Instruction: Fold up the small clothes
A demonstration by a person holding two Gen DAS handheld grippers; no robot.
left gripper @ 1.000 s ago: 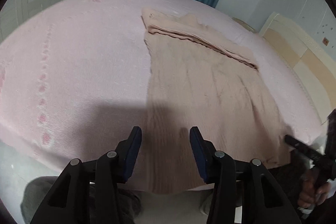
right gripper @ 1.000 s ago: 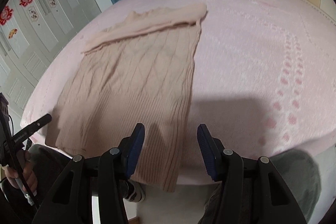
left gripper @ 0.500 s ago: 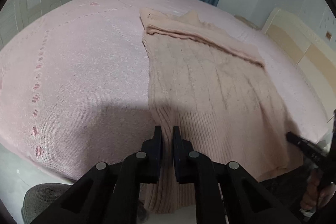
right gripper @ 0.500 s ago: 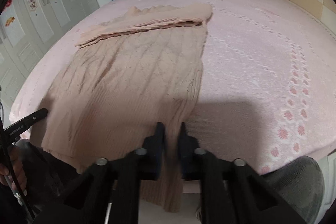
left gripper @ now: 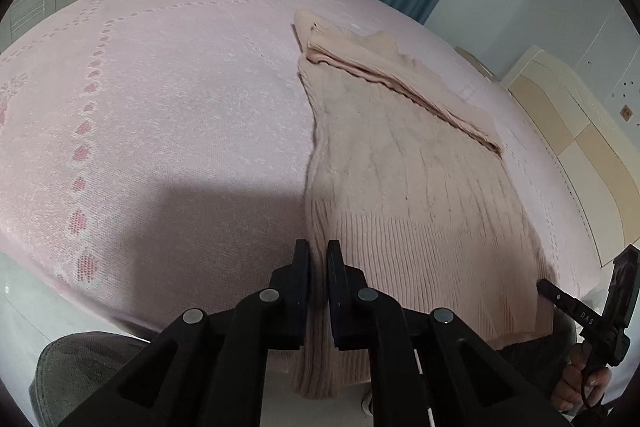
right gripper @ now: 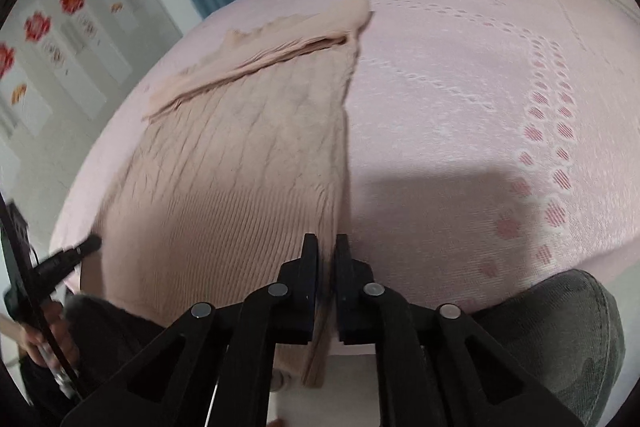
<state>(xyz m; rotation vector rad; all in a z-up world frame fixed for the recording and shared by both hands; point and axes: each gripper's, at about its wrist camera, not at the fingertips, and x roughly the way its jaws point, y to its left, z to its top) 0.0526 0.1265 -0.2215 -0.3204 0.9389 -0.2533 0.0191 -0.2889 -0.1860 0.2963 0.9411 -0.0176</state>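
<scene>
Sweater (left gripper: 404,183) flat on bed (left gripper: 168,115) | both tools (left gripper: 318,251) (right gripper: 327,247) clamping hem corners

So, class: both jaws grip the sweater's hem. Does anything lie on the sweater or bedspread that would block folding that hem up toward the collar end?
Nothing visible does. The sweater lies flat on the pink bedspread, bare except for its own folded-over sleeves at the far end, where the hem would land.
</scene>
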